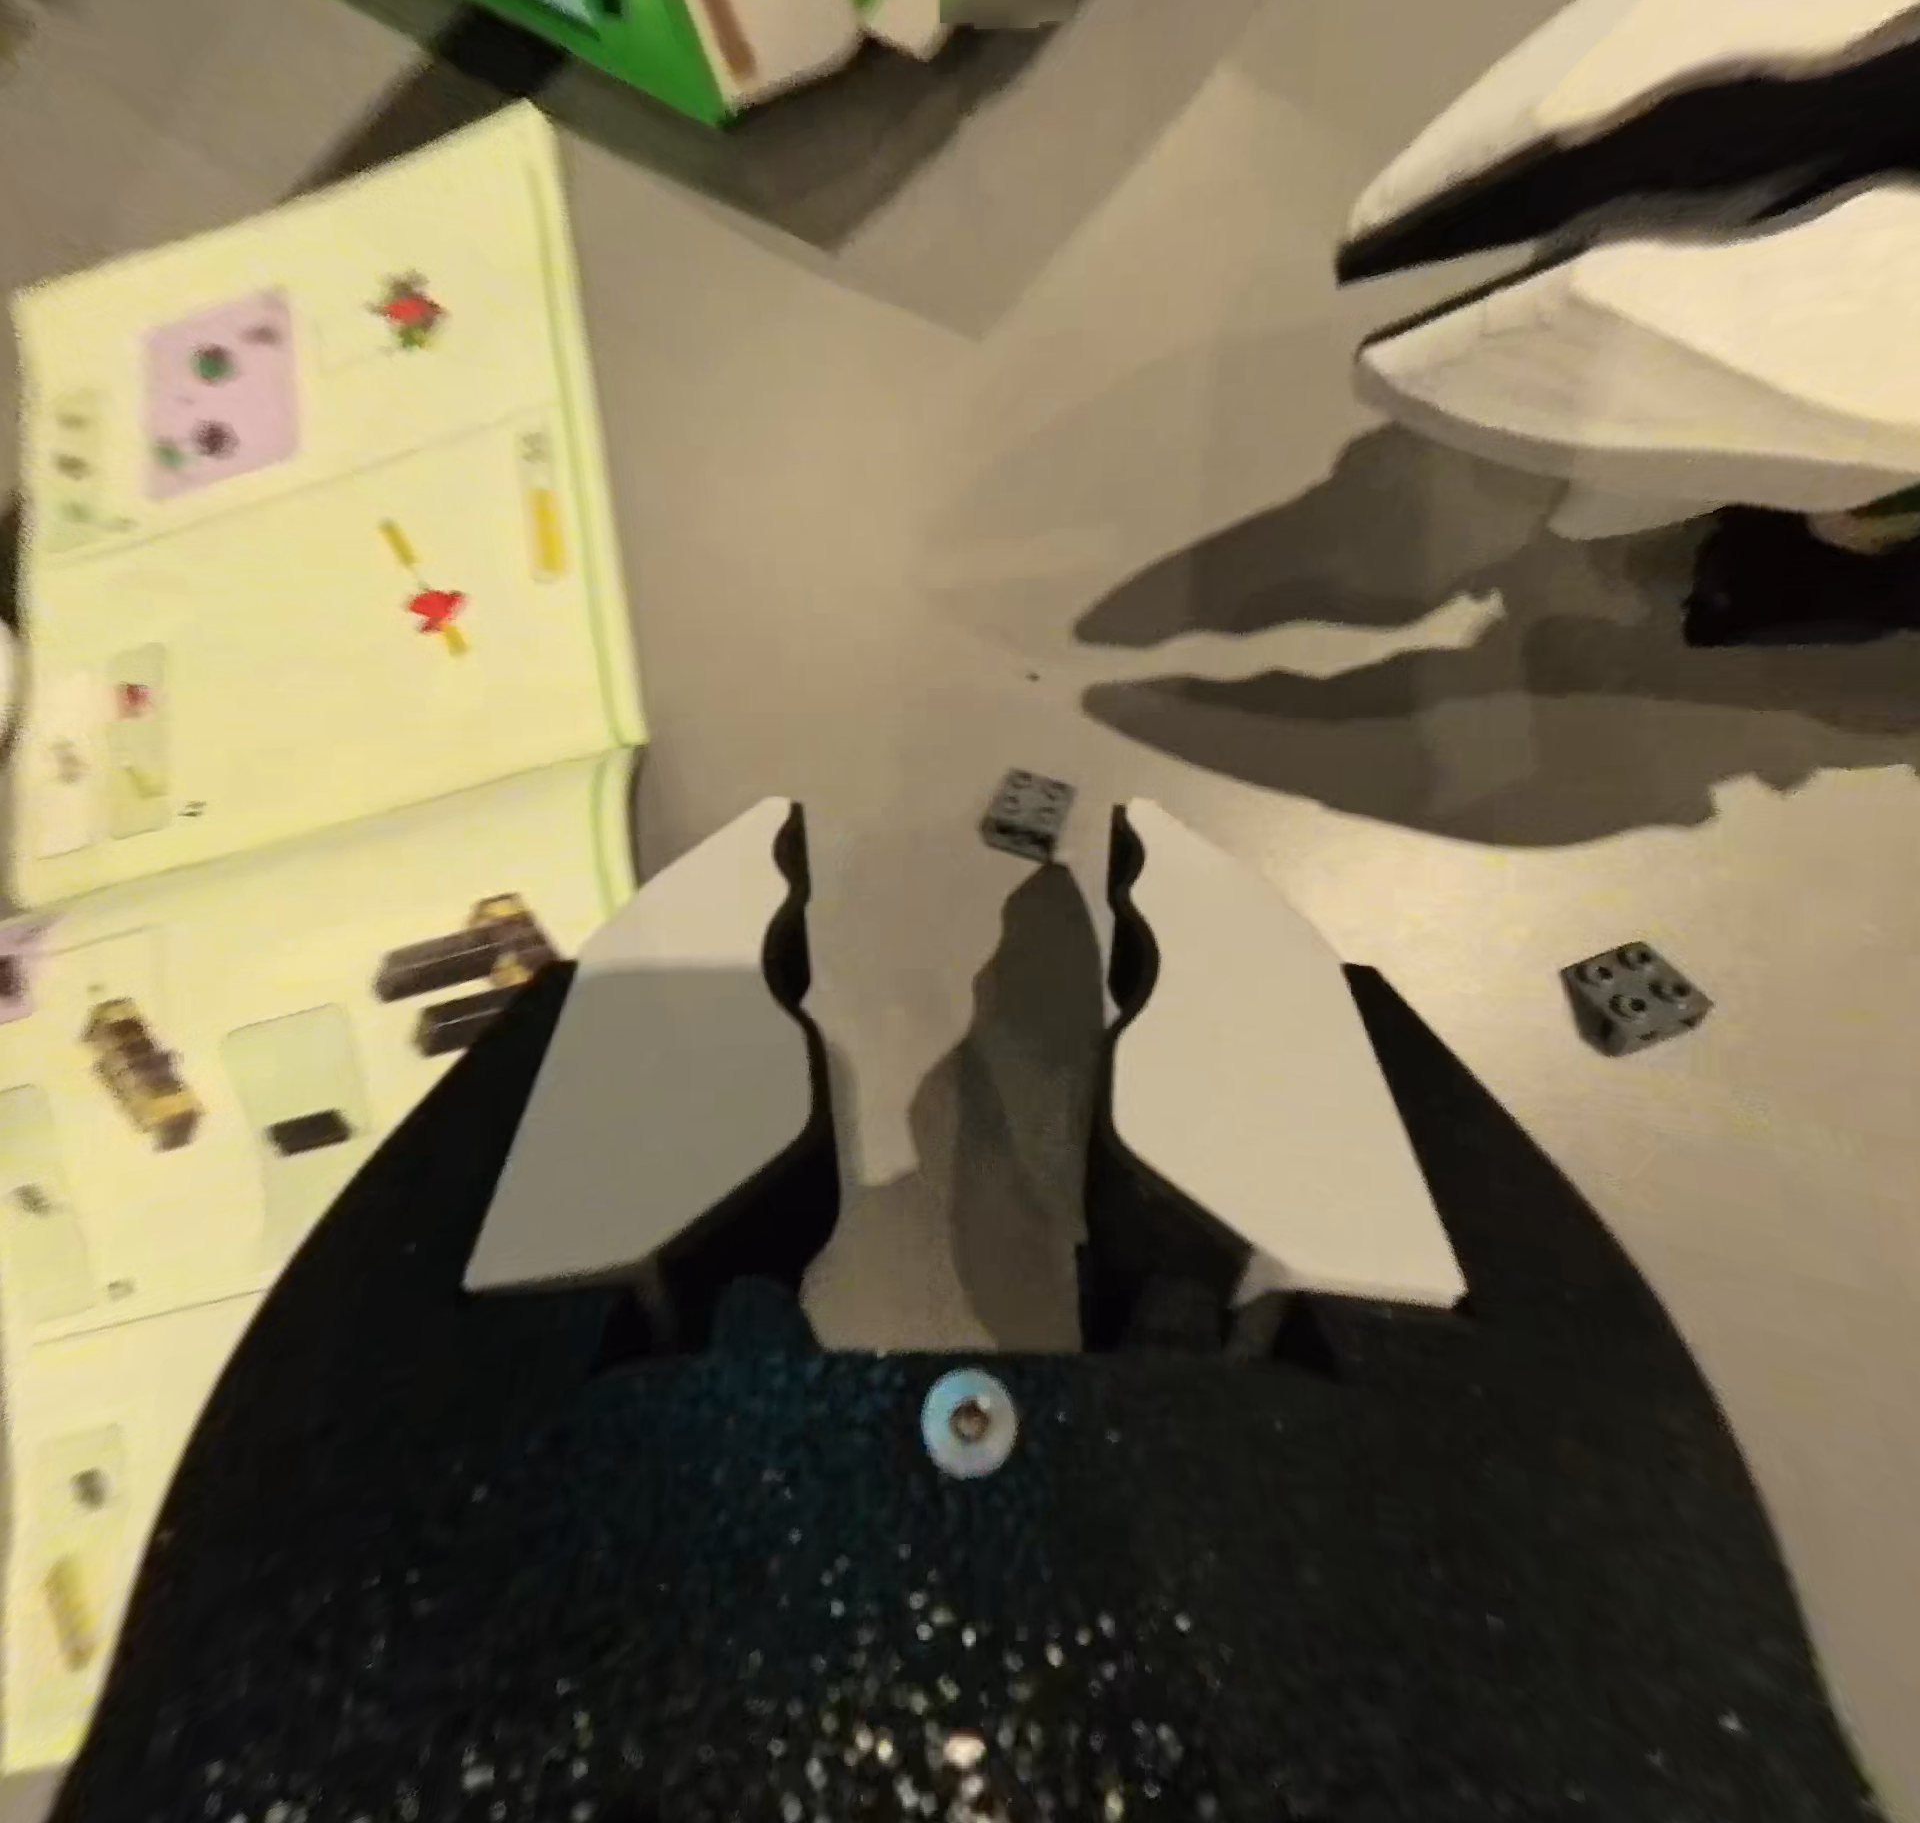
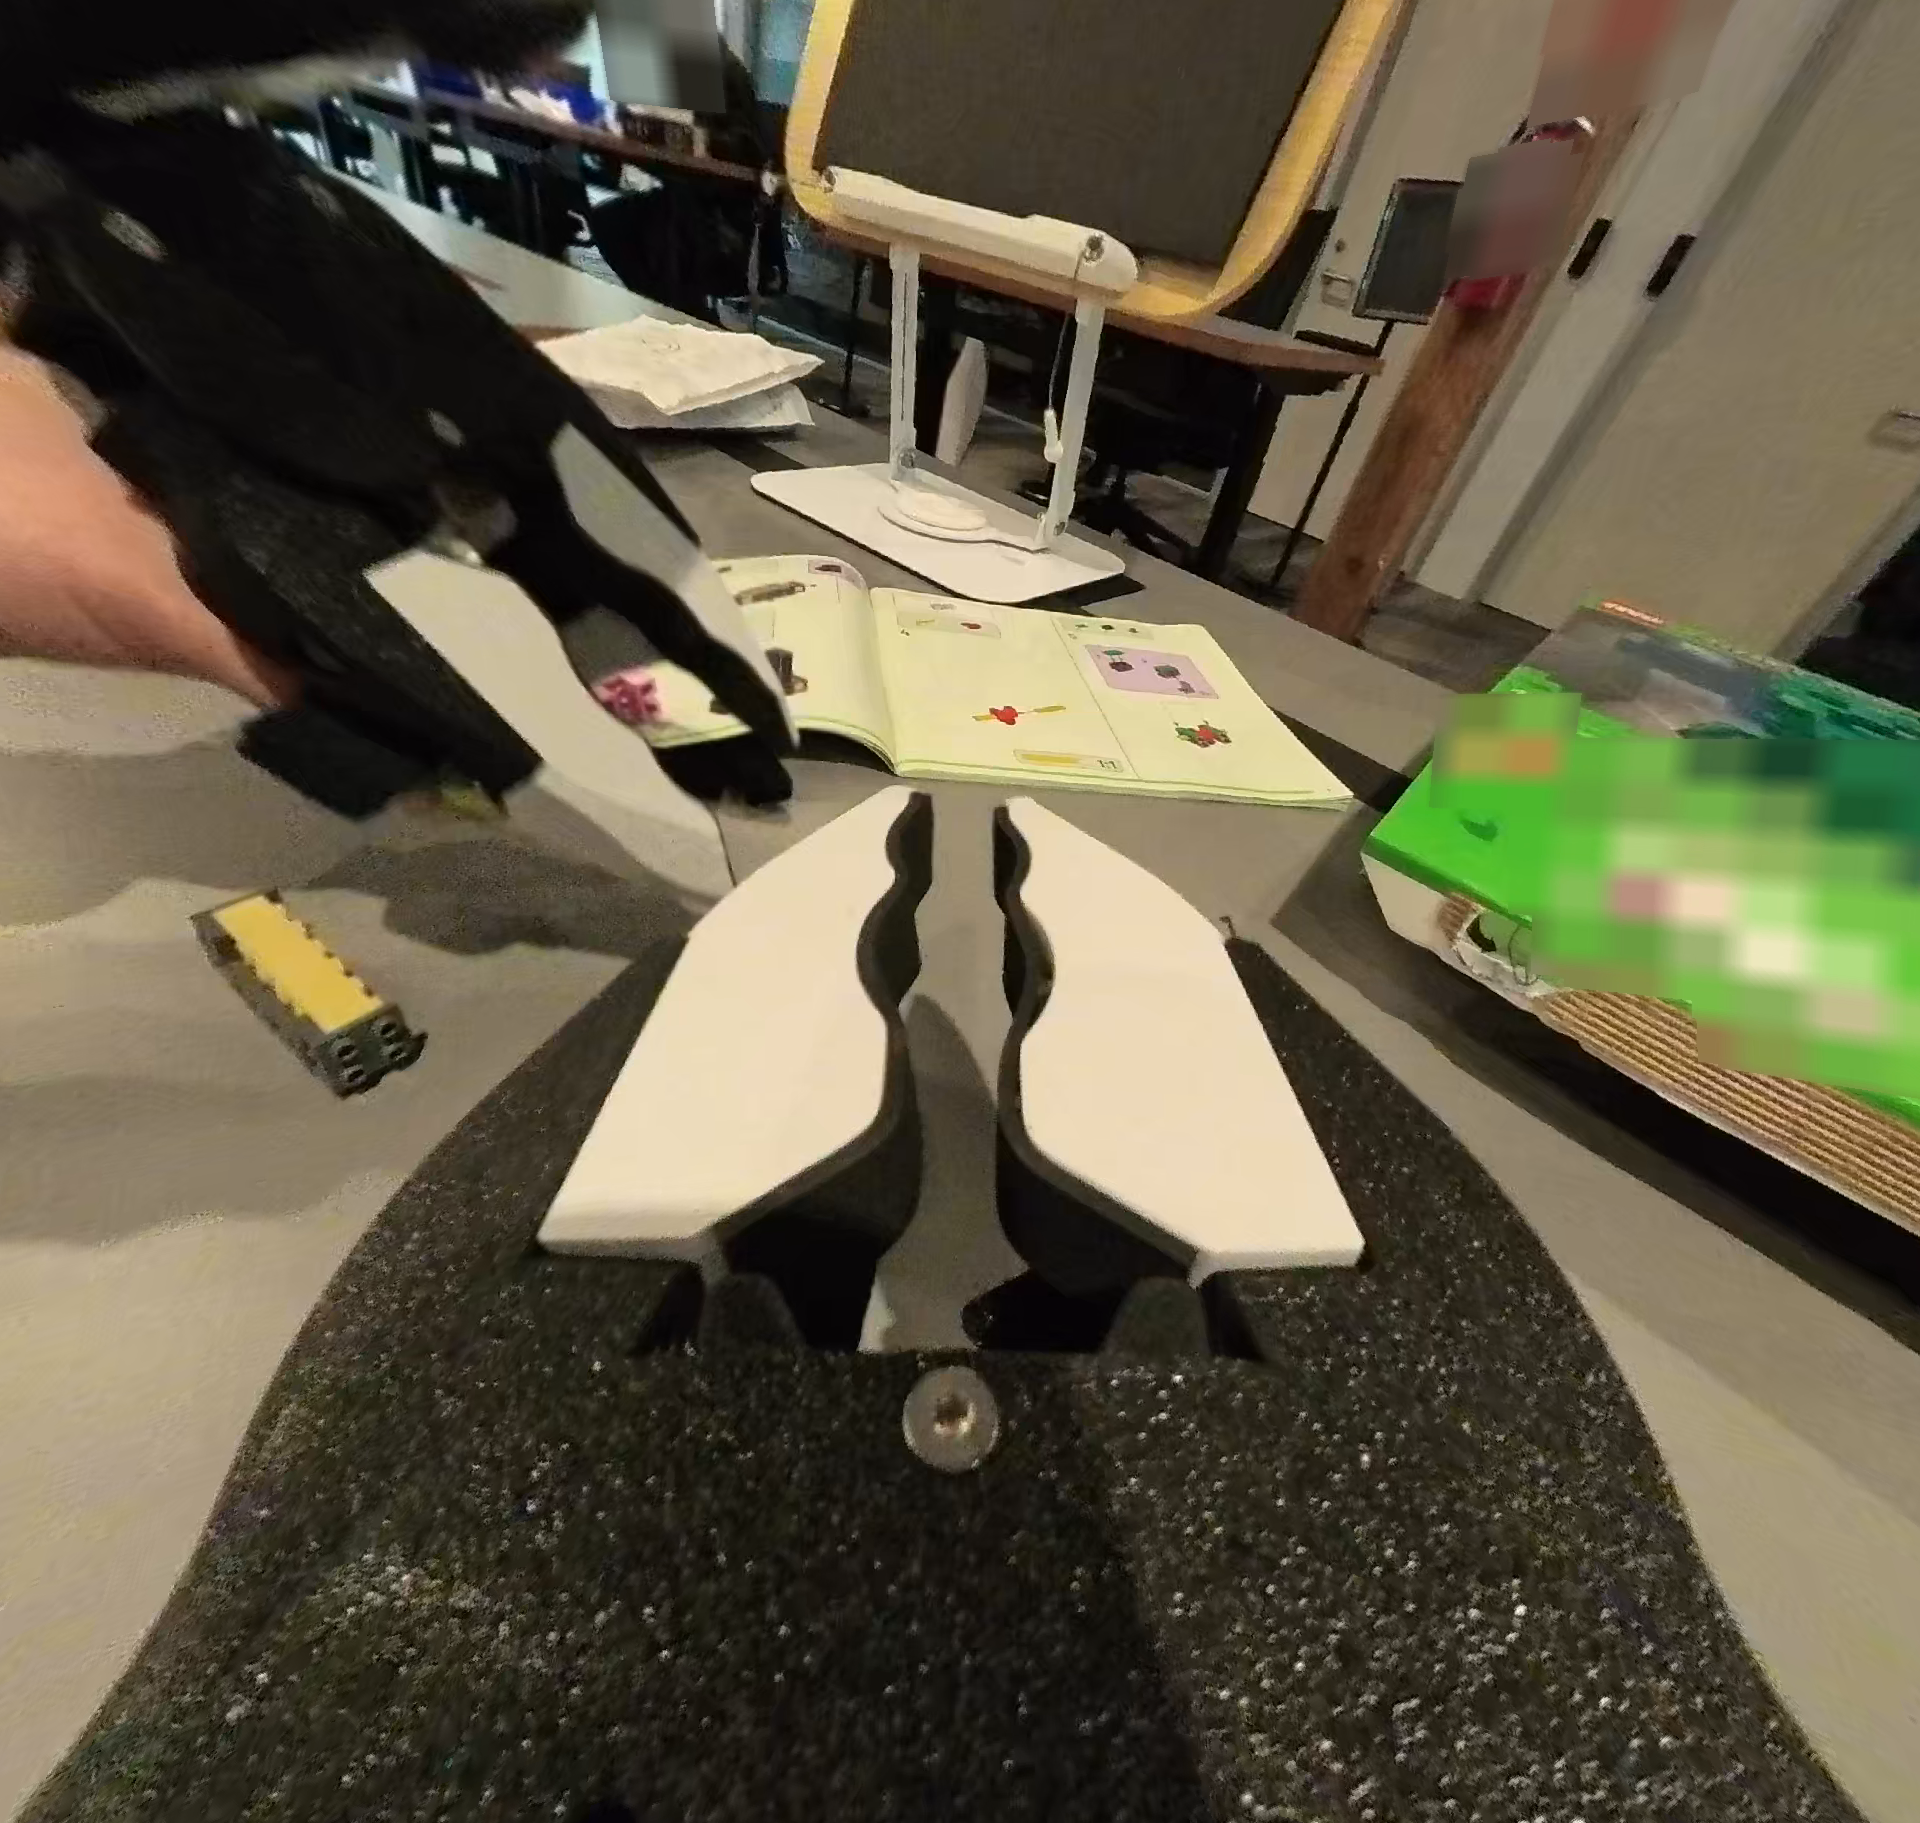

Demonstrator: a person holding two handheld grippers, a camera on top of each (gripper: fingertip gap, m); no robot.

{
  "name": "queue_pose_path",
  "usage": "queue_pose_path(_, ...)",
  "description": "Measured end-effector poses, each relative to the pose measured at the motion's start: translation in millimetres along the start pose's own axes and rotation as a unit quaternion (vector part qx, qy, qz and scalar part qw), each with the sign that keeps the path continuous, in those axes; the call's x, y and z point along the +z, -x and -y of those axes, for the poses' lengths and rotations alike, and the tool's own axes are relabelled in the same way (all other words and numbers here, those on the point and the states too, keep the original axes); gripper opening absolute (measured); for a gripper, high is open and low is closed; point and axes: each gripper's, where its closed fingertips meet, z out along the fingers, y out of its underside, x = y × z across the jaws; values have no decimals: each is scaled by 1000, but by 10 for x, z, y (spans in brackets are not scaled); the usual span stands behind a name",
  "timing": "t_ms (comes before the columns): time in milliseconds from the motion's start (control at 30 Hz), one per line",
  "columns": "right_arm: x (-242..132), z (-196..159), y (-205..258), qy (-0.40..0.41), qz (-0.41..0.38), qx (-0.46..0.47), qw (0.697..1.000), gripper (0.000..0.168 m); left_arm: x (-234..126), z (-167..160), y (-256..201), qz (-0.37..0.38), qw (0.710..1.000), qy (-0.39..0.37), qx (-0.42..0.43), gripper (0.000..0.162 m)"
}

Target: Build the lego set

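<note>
My left gripper (image 1: 956, 823) is open and empty, low over the grey table. A small dark grey 2x2 brick (image 1: 1027, 823) lies just ahead of its fingertips, nearer the right finger. A second dark grey 2x2 brick (image 1: 1636, 1010) lies to the right. My right gripper (image 2: 958, 809) holds nothing and its jaws stand only a narrow gap apart. It also shows at the upper right of the left wrist view (image 1: 1356, 303). A long grey and yellow built piece (image 2: 307, 984) lies on the table to its left. The left gripper (image 2: 644, 776) shows blurred there, held by a hand.
The open instruction booklet (image 2: 1039, 703) lies ahead, and at the left in the left wrist view (image 1: 312, 578); a small pink piece (image 2: 629, 698) rests on it. A green box (image 2: 1662, 890) stands at the right. A white lamp stand (image 2: 935, 526) and white paper bags (image 2: 675, 371) sit farther back. One gripper's finger ends stand about 9 cm off the other's.
</note>
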Motion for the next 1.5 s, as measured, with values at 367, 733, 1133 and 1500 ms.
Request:
queue_pose_path(367, 55, -65, -116, 22, -35, 1, 999, 17, -545, -86, 634, 112, 965, -235, -13, 33)
queue_pose_path(733, 334, -380, 366, 180, 62, -10, 982, 0, -656, -85, 429, 120, 940, -313, 62, 3)
queue_pose_path(1133, 598, -654, 744, 319, 71, 4, 945, 0, -627, -97, 352, 89, 944, -314, 58, 0)
queue_pose_path(1500, 353, -725, 295, 330, -44, 32, 942, 0, -596, -107, 314, 77, 947, -306, 58, 0)
